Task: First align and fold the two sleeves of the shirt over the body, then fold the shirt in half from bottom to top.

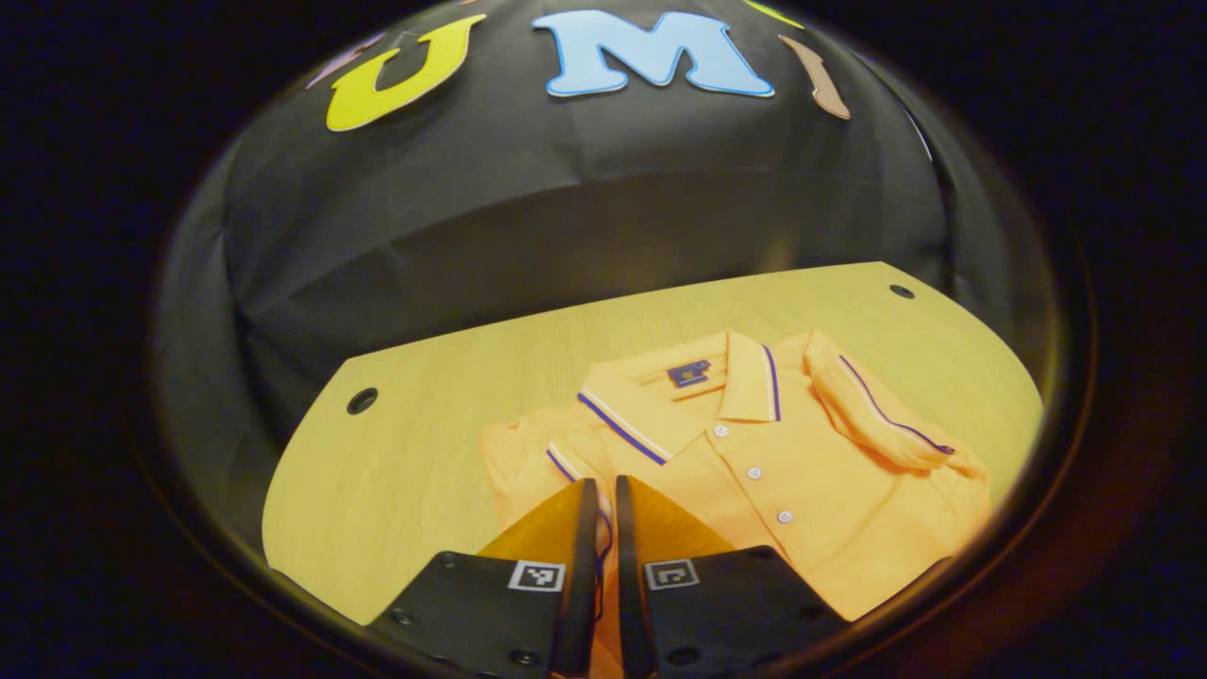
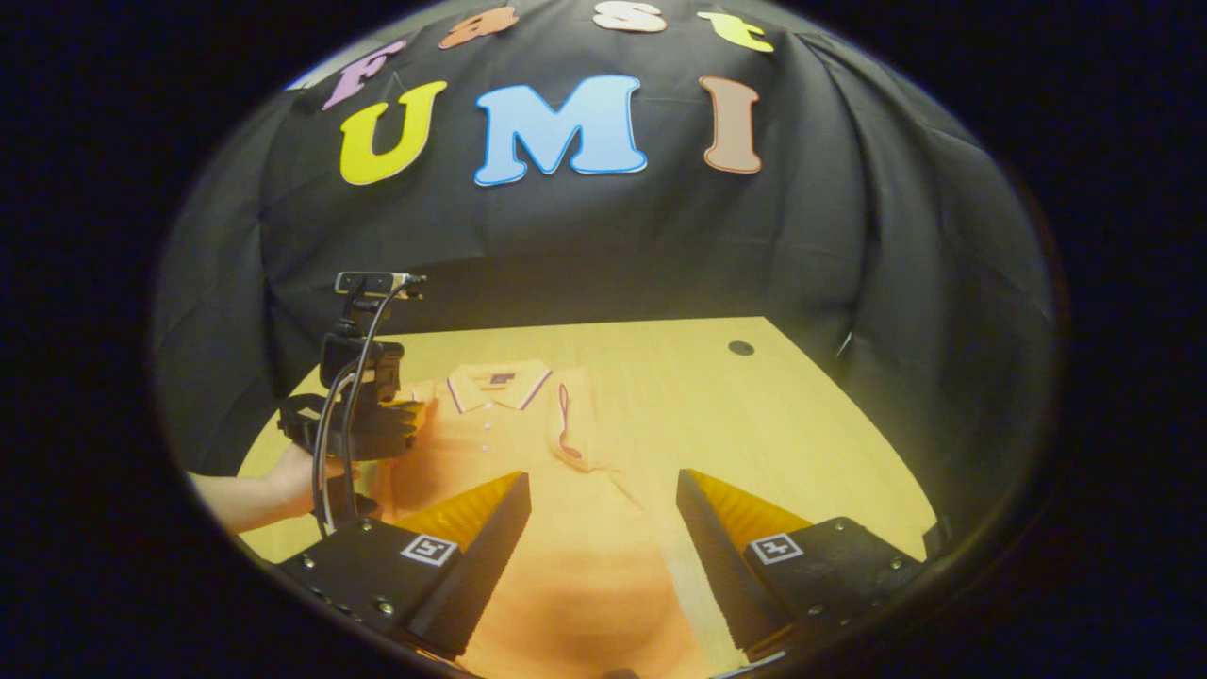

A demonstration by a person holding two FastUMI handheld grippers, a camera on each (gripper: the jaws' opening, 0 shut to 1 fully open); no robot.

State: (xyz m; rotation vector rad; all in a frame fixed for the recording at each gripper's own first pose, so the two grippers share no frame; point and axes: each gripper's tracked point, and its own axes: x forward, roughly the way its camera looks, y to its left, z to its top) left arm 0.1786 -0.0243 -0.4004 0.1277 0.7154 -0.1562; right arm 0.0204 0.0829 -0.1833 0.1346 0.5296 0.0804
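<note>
An orange polo shirt [image 1: 754, 453] with blue-striped collar lies face up on the wooden table [image 1: 396, 471]. One sleeve [image 1: 872, 415] is folded over the body. My left gripper [image 1: 604, 486] is shut on the other sleeve's striped cuff, with fabric showing between its fingers. In the right gripper view the shirt [image 2: 566, 547] runs lengthwise under my right gripper [image 2: 599, 490], which hovers open above the lower body, fingers wide apart and holding nothing. Farther off, the left gripper [image 2: 401, 415] sits at the shirt's left shoulder, held by a hand [image 2: 292, 481].
The table has round holes near its far corners [image 1: 362, 401] [image 1: 901, 291] [image 2: 740, 348]. Bare wood [image 2: 801, 424] lies to the right of the shirt. The black cloth wall stands right behind the table's far edge.
</note>
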